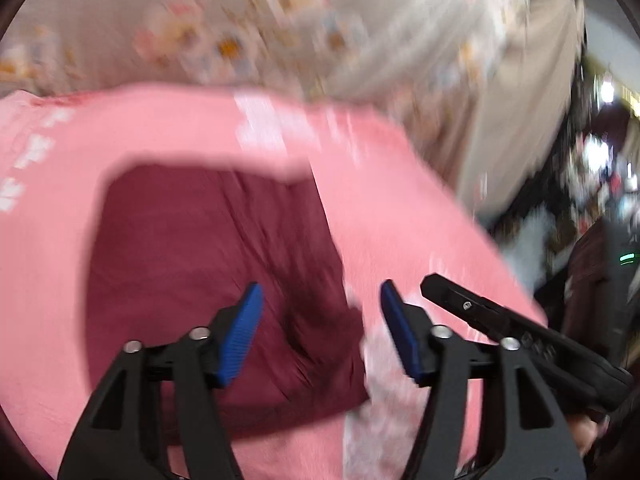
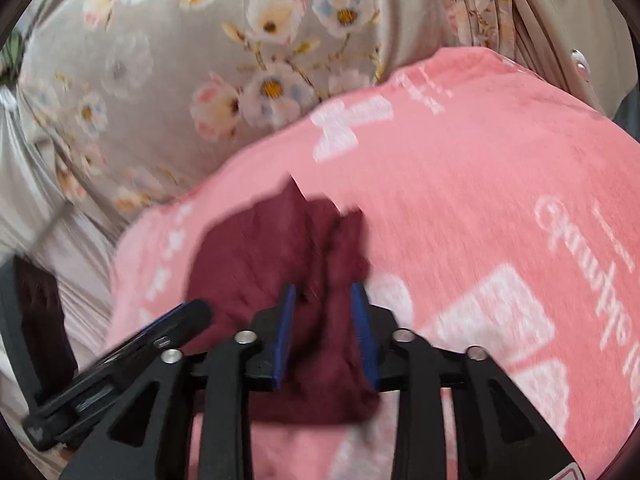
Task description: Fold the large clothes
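A dark maroon garment (image 1: pixel 208 248) lies rumpled on a pink blanket (image 1: pixel 400 220) with white print. My left gripper (image 1: pixel 320 286) hangs over the garment's right part, its blue pads wide apart and nothing pinched between them: open. In the right wrist view the garment (image 2: pixel 260 248) is a bunched heap on the pink blanket (image 2: pixel 460 180). A ridge of it rises between the pads of my right gripper (image 2: pixel 323 287). The pads stand apart and do not seem to press on the cloth. Each view shows the other gripper's black finger at its edge.
A grey bedsheet with a flower print (image 2: pixel 160 80) lies beyond the blanket and shows blurred in the left wrist view (image 1: pixel 240 32). A beige upholstered panel (image 1: pixel 520 120) stands at the right. A dark object (image 2: pixel 36 312) sits at the left edge.
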Demonstrator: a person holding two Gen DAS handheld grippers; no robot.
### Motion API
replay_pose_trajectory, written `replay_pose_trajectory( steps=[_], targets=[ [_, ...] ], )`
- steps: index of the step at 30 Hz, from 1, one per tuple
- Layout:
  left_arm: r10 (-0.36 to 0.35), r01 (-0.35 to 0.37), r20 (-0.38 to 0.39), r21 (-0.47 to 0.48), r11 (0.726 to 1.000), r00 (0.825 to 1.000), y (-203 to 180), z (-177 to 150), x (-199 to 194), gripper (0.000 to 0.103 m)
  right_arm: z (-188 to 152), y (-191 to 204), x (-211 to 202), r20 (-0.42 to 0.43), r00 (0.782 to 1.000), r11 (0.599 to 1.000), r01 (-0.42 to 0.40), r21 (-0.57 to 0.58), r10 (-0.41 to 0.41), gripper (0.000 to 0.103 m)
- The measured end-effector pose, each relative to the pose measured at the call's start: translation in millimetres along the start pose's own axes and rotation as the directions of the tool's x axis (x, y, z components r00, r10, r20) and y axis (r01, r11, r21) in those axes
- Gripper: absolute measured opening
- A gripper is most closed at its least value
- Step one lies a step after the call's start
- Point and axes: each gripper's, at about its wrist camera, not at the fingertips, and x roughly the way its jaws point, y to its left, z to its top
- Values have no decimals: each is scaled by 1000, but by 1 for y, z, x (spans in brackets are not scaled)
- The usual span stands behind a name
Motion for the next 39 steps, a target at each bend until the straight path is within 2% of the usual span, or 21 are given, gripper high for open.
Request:
replay_pose_trajectory(
  steps=[1, 3, 5, 6, 7, 8, 10, 14, 15, 16, 17, 18, 19, 22, 27, 29, 33, 35, 39],
  targets=[
    [26, -24, 59, -20, 1000, 998, 8, 12, -15, 72, 0, 0, 0, 0, 1000, 1000, 0, 0, 0, 42],
    [112, -104, 136, -64, 992, 984, 29, 40, -34, 75, 28, 17, 10, 6, 997, 997, -72, 23, 72, 47],
    [212, -199, 153, -100, 975, 965, 53, 65, -37, 75, 54, 36, 30, 7, 997, 997, -78, 19, 78, 56],
    [247, -231, 141, -119, 966, 959, 66, 75, -33, 75, 70, 47, 53, -7, 999, 998, -44, 49, 45, 61],
    [271, -253, 125, -139, 957, 955, 78, 84, -28, 75, 70, 47, 53, -7, 999, 998, -44, 49, 45, 62],
    [287, -267, 103, -170, 949, 952, 94, 94, -20, 75, 81, 44, 90, -78, 997, 986, -7, 164, 20, 62],
    [316, -300, 59, -196, 934, 947, 114, 106, -3, 75, 81, 37, 121, -163, 987, 963, 50, 265, -6, 62],
    [346, -345, -28, -203, 917, 938, 136, 116, 28, 75, 73, 41, 148, -218, 972, 957, 141, 254, -86, 62],
    [354, -358, -53, -192, 914, 934, 137, 119, 41, 75, 68, 46, 168, -265, 955, 957, 190, 219, -129, 62],
    [360, -368, -79, -182, 912, 930, 137, 118, 52, 75, 64, 43, 179, -299, 945, 950, 208, 233, -133, 59],
    [366, -380, -107, -179, 908, 924, 139, 118, 64, 75, 62, 38, 183, -311, 942, 944, 213, 252, -129, 44],
    [362, -379, -124, -181, 907, 924, 142, 117, 70, 74, 58, 30, 183, -308, 944, 936, 212, 281, -121, 16],
    [357, -378, -138, -183, 907, 924, 142, 116, 76, 74, 55, 22, 180, -285, 952, 929, 201, 310, -110, 6],
    [352, -377, -157, -172, 910, 923, 143, 110, 92, 74, 46, 0, 160, -191, 970, 924, 206, 321, -150, 2],
    [345, -380, -224, -140, 914, 912, 143, 93, 135, 74, 25, -24, 147, -136, 968, 934, 239, 267, -209, 2],
    [355, -394, -253, -125, 911, 900, 144, 81, 155, 74, 18, -29, 151, -128, 968, 942, 243, 233, -218, 2],
    [389, -423, -239, -111, 899, 890, 146, 66, 170, 77, 12, -30, 164, -97, 971, 961, 232, 148, -219, 2],
    [409, -437, -219, -100, 894, 886, 146, 62, 173, 82, 8, -27, 171, -74, 973, 970, 223, 96, -217, 2],
    [431, -454, -193, -94, 886, 882, 150, 55, 176, 85, 0, -19, 185, -63, 967, 969, 246, -3, -246, 3]
  ],
)
